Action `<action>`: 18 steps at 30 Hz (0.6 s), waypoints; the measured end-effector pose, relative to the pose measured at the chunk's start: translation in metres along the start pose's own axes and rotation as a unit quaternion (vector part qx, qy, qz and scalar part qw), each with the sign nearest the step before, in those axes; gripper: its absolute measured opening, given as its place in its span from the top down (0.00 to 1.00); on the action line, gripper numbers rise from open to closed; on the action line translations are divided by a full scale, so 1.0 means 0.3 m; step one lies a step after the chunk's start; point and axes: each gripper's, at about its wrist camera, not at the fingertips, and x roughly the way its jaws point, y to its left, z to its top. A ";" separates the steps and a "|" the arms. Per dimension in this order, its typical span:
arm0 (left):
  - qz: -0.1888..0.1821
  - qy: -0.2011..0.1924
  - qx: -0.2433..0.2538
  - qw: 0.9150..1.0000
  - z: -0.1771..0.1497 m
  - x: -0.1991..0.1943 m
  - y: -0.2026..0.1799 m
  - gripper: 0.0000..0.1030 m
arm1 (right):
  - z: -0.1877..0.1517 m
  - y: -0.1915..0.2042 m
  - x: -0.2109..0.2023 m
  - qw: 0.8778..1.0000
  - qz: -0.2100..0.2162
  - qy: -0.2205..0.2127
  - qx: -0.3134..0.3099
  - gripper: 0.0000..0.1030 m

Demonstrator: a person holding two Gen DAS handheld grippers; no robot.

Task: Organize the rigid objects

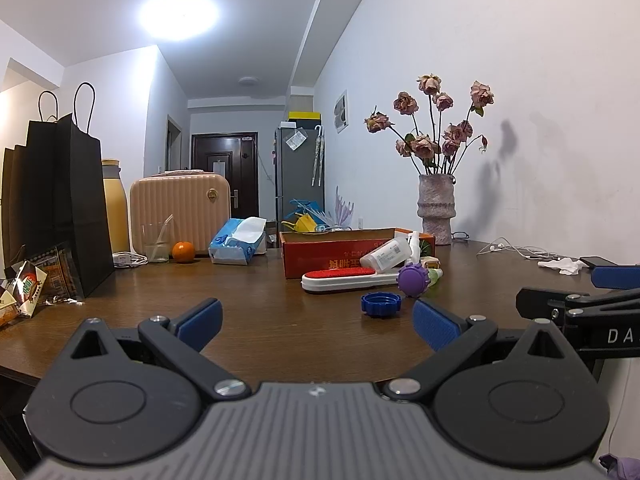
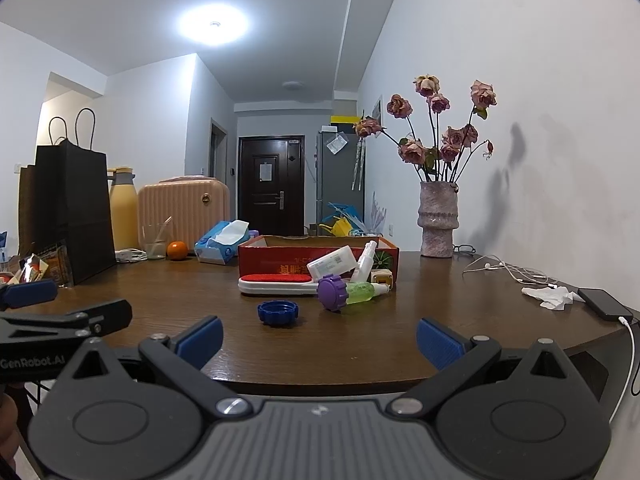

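A red cardboard box (image 1: 320,258) (image 2: 280,264) stands open on the brown table (image 1: 240,312) (image 2: 400,320). In front of it lie a white and red lint brush (image 1: 344,279) (image 2: 276,282), a blue cap (image 1: 381,304) (image 2: 279,313), a purple cap (image 1: 412,278) (image 2: 333,292) on a green bottle (image 2: 362,293), a white bottle (image 1: 386,256) (image 2: 332,263), a white spray bottle (image 2: 365,262) and a small yellow object (image 2: 382,277). My left gripper (image 1: 316,326) and my right gripper (image 2: 319,340) are both open and empty, near the table's front edge.
Black paper bags (image 1: 56,200) (image 2: 68,208), snack packets (image 1: 36,284), a yellow flask (image 2: 123,212), a pink case (image 1: 180,212), a glass (image 1: 157,242), an orange (image 1: 183,251) and a tissue pack (image 1: 238,242) stand at the left. A vase of flowers (image 1: 436,208) (image 2: 437,220), earphones (image 2: 504,270), tissue (image 2: 550,298) and a phone (image 2: 604,302) are at the right.
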 end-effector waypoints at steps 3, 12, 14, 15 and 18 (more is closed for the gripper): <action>0.000 0.001 0.000 1.000 0.000 0.000 -0.001 0.00 | 0.001 0.000 0.002 1.000 0.000 0.001 0.000 0.00; -0.001 0.004 0.000 1.000 -0.008 0.007 -0.009 0.00 | 0.000 -0.004 0.006 1.000 -0.004 0.004 0.008 0.00; -0.001 0.005 -0.001 1.000 -0.008 0.006 -0.009 0.00 | -0.001 -0.005 0.008 1.000 -0.003 0.005 0.008 0.00; 0.000 0.005 -0.001 1.000 -0.009 0.007 -0.010 0.00 | 0.001 -0.006 0.009 1.000 -0.004 0.006 0.009 0.00; -0.001 0.005 0.000 1.000 -0.013 0.007 -0.011 0.00 | 0.000 -0.009 0.008 1.000 -0.006 0.005 0.011 0.00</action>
